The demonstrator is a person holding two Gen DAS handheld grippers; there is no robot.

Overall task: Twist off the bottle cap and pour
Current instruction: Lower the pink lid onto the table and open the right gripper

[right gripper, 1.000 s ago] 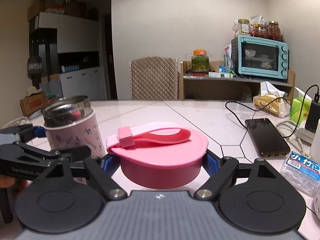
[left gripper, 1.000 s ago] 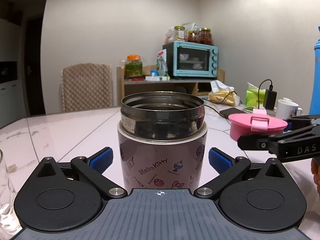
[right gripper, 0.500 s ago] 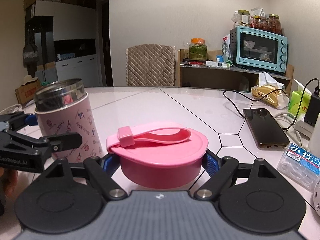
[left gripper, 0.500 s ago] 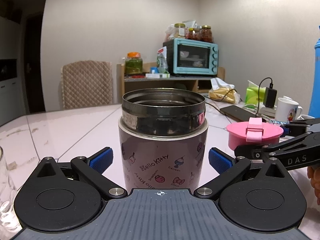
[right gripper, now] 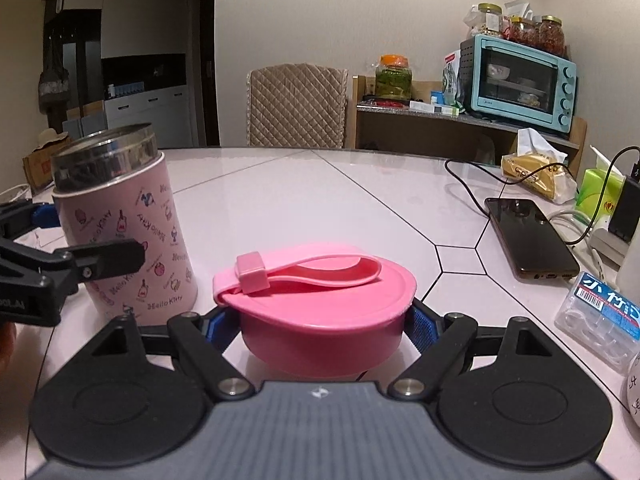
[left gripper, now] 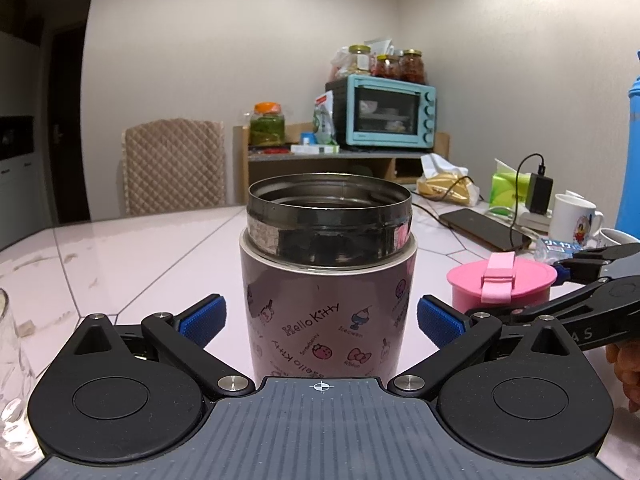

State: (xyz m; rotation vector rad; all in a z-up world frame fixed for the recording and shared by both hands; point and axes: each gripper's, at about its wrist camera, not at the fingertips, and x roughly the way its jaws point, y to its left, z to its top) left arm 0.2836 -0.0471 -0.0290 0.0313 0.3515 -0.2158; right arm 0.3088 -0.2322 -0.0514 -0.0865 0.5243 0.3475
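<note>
1. Where a second ago the right claw [right gripper: 326,316] carried the pink cap [right gripper: 320,312] clear above the surface [right gripper: 320,184], the cap now sits lower, close over or on the surface; contact cannot be told. The claw is still clenched on the cap, blue pads pressed against both sides.
2. The left claw [left gripper: 319,318] has not shifted: its jaws stand released, each blue pad just apart from the wall of the bottle [left gripper: 328,280] between them.
3. Seen from the left claw, the cap has dropped from rim height of the bottle to low beside its body, off to the right.
4. The bottle stands upright on the surface straight ahead of the left claw, and ahead-left of the right claw. It is a wide pink flask printed with small cartoon figures and "Hello Kitty", its steel threaded neck bare and mouth open.
5. The cap is a shallow round pink lid with a flat loop strap lying across its top.
6. Farther right of the right claw, a phone [right gripper: 528,232] lies flat.
</note>
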